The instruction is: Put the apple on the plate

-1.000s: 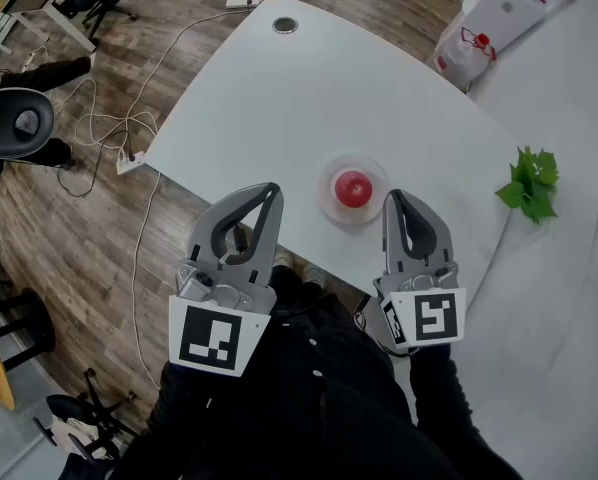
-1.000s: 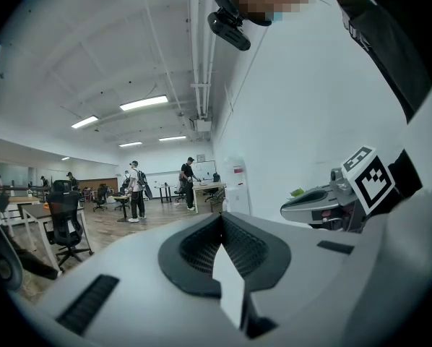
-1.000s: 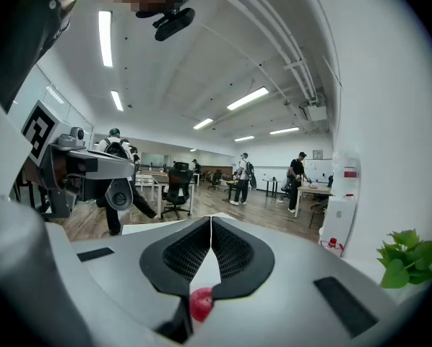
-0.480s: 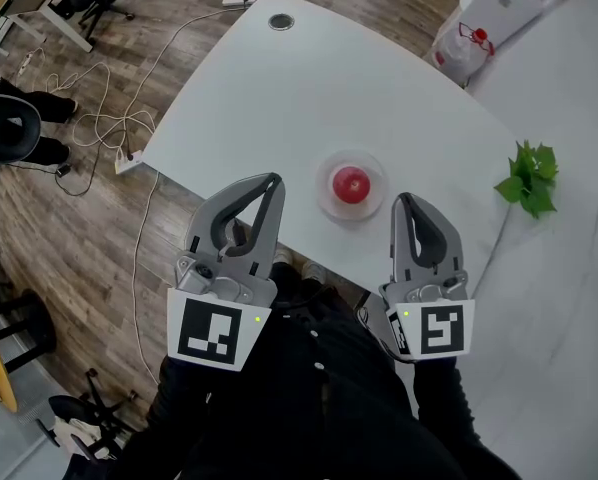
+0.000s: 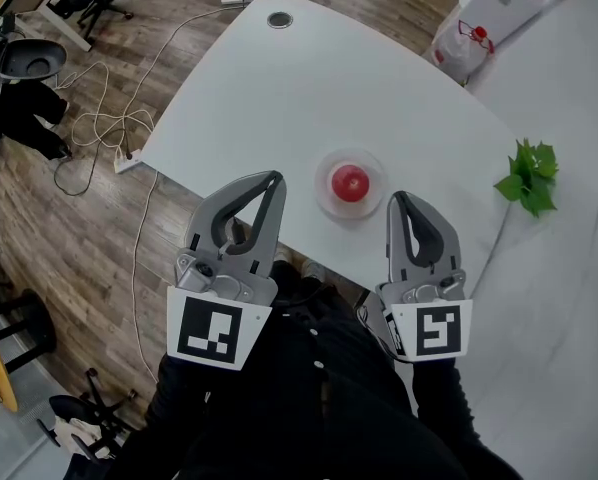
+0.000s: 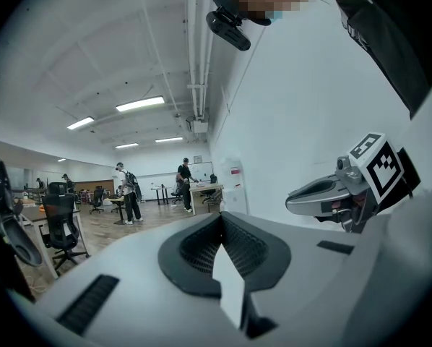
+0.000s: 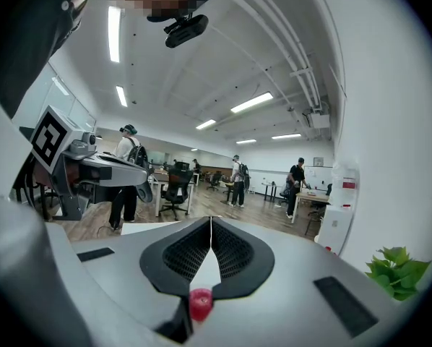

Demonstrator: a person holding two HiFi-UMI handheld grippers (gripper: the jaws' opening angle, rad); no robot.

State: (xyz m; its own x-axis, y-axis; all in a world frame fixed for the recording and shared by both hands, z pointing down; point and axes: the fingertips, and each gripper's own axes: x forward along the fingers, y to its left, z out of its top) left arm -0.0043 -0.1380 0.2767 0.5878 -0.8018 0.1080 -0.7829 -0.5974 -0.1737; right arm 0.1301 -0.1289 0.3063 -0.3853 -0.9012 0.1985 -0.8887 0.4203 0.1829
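A red apple [image 5: 350, 183] sits on a small clear plate [image 5: 325, 195] near the front edge of the white table [image 5: 279, 98]. Both grippers hang level in front of the person's body, short of the table edge. My left gripper [image 5: 273, 180] is shut and empty, left of the plate. My right gripper [image 5: 396, 198] is shut and empty, just right of the plate and not touching it. In the right gripper view the apple [image 7: 200, 303] shows small below the closed tips of the right gripper [image 7: 211, 221]. The left gripper view shows the left gripper [image 6: 220, 219] with its tips together.
A green plant [image 5: 529, 180] lies on the white surface to the right. The table has a round cable grommet [image 5: 279, 20] at its far end. Cables [image 5: 109, 118] run over the wood floor at left, near an office chair [image 5: 29, 58]. A white appliance [image 5: 499, 8] stands at top right.
Both grippers stay almost where they were, still shut. The apple rests unmoved on the plate. The office chair at far left has shifted toward the top of the view.
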